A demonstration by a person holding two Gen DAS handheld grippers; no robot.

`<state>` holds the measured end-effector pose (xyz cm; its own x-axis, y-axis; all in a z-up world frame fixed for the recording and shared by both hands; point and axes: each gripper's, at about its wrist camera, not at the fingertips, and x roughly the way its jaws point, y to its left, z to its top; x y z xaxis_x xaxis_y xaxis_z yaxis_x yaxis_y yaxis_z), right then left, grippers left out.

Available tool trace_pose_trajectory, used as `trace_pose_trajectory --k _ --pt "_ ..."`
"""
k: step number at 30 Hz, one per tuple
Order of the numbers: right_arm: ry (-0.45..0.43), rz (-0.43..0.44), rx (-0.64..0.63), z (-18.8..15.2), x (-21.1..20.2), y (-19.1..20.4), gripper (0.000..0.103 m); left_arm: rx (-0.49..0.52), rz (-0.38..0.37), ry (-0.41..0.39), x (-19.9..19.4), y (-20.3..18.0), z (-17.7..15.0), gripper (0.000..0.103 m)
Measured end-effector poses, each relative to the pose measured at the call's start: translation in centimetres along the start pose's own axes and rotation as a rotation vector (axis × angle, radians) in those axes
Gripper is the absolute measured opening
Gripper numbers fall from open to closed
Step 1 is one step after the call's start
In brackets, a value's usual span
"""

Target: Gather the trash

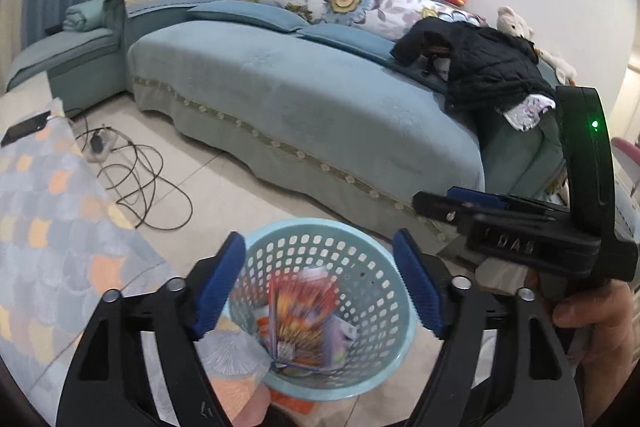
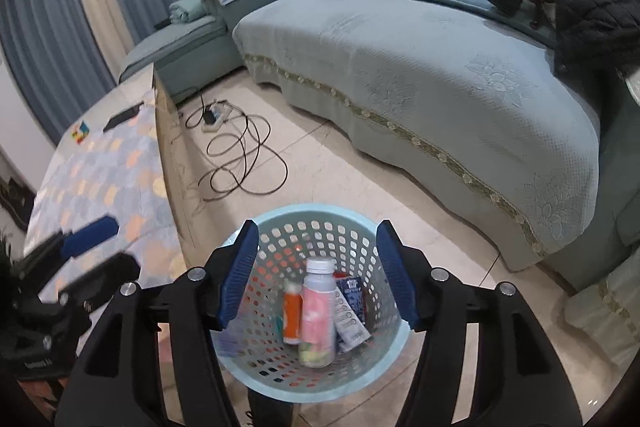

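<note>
A light-blue perforated basket (image 1: 372,287) (image 2: 288,247) stands on the tiled floor directly under both grippers. My left gripper (image 1: 319,235) hangs open above it, with nothing between its blue pads; below it a blurred red-and-yellow snack packet (image 1: 304,311) stands inside the basket. My right gripper (image 2: 318,225) is open over the same basket. Beneath it a pink bottle with a white cap (image 2: 318,311), an orange tube (image 2: 292,315), a blue carton (image 2: 352,293) and a white packet (image 2: 350,323) lie in the basket. A hand (image 1: 592,323) holds the right gripper (image 1: 452,201).
A teal sofa (image 1: 304,99) (image 2: 440,67) with a black jacket (image 1: 488,67) curves behind the basket. Black cables and a power strip (image 1: 100,143) (image 2: 214,117) lie on the floor. A table with a patterned cloth (image 1: 52,211) (image 2: 112,179) and a phone (image 1: 24,129) stands left.
</note>
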<state>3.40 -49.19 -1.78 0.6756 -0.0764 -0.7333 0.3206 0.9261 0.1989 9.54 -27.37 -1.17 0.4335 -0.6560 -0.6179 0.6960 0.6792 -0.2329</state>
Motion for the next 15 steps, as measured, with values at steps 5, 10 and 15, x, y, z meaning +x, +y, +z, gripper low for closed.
trace_pose_trajectory --k 5,10,15 --pt "-0.053 -0.006 -0.014 -0.2 -1.7 1.9 0.069 0.021 0.078 -0.041 -2.8 0.4 -1.5 0.095" --pt "-0.098 0.007 -0.03 -3.0 -4.0 4.8 0.081 0.064 0.152 -0.107 -7.0 0.7 -4.7 0.095" --pt "-0.094 -0.037 -0.043 -6.7 -4.7 7.5 0.087 0.042 0.227 -0.123 -9.8 2.2 -6.8 0.095"
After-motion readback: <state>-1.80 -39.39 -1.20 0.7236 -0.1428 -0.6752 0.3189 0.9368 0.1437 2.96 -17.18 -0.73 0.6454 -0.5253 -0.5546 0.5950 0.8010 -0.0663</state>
